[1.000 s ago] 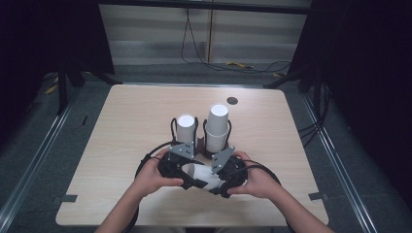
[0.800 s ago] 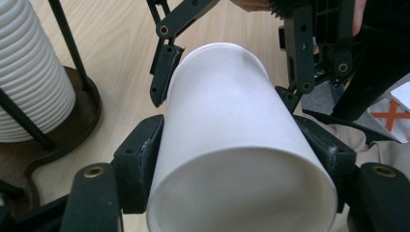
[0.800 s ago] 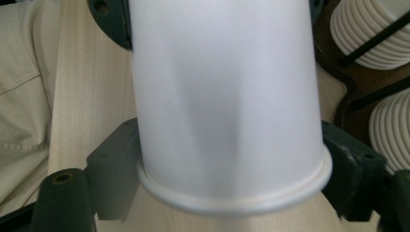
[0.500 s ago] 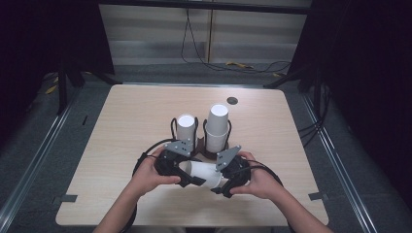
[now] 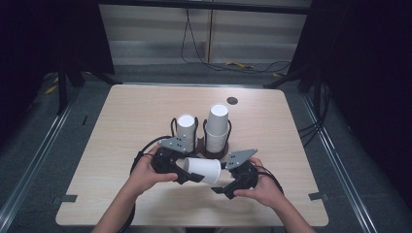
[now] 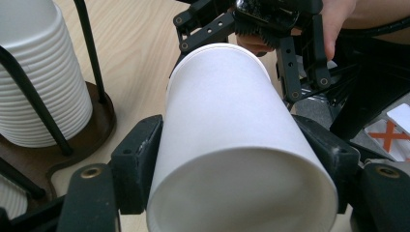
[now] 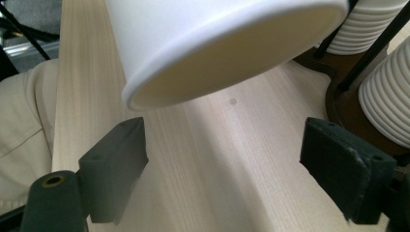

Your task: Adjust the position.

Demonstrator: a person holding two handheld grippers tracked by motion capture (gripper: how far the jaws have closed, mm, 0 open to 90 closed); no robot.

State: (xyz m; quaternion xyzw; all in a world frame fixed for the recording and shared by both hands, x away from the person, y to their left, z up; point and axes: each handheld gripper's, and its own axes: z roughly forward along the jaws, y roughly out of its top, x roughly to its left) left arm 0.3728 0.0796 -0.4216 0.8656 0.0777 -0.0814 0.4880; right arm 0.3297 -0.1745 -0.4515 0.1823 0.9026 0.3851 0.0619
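The surface (image 5: 131,121) is a pale wood-grain top with rounded corners, matt and lightly streaked, with a small dark round spot (image 5: 232,100) near its far edge. Around it the room is dim: grey floor, black drapes at both sides, a light panelled wall behind with cables (image 5: 233,65) trailing along its foot.

Towards the middle stands a dark brown wooden base (image 5: 214,153) with thin black wire uprights, holding two stacks of white paper cups. The left stack (image 5: 185,127) is shorter, the right stack (image 5: 217,127) taller; seen close in the left gripper view, the stacked rims make fine ribs down the side.

The single white paper cup (image 5: 205,170) lies on its side just above the surface, on the near side of the holder, between the two hands. It is smooth, matt and tapered, with a rolled rim and a creamy inside that shows in the right gripper view. The left gripper (image 5: 187,174) has its black jaws pressed on the cup's sides, holding it; the log of their movement shows they have just eased a little wider, yet the pads are against the paper. The right gripper (image 5: 224,187) has its jaws spread wide, having just been opening, and the cup's mouth hangs above and ahead of them, touching neither pad.
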